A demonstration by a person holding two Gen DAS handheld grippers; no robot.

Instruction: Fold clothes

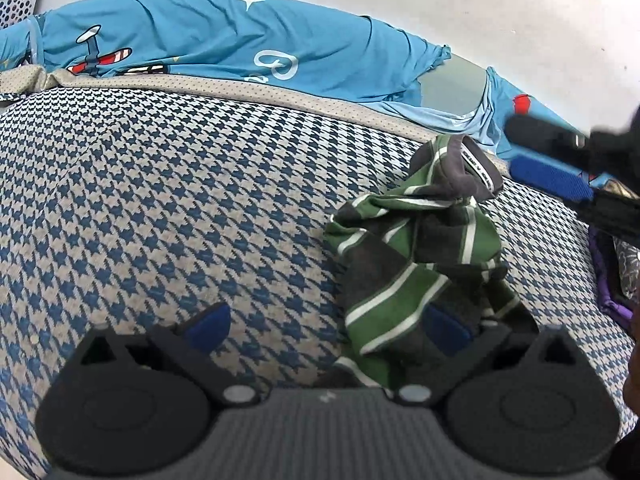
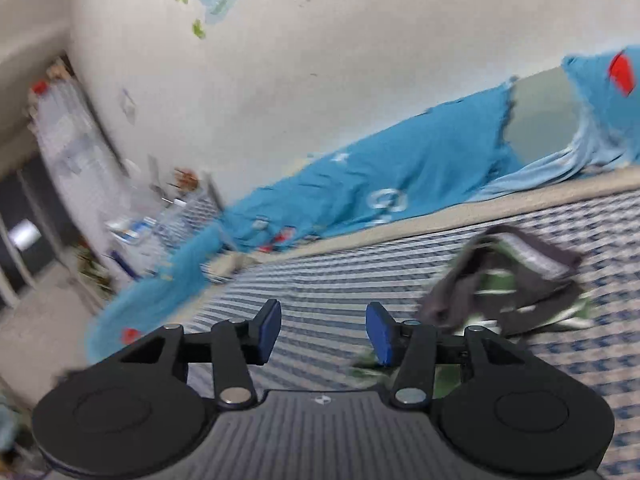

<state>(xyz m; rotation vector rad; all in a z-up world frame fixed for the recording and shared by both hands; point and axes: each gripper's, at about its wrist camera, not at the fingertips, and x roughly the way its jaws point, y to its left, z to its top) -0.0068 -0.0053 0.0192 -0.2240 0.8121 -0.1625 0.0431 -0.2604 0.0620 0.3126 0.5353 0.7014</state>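
A crumpled garment with green, grey and white stripes lies on the houndstooth bed cover. My left gripper stands open low over the cover. Its right pad rests against the garment's near end, and its left pad is over bare cover. My right gripper comes in from the upper right, just beyond the garment's grey waistband. In the blurred right wrist view, that gripper is open with nothing between its pads, and the garment lies to its right.
A blue cartoon-print sheet is bunched along the wall behind the bed. A white perforated basket stands at the far left. Something purple lies at the bed's right edge. Cluttered shelves stand beyond the bed.
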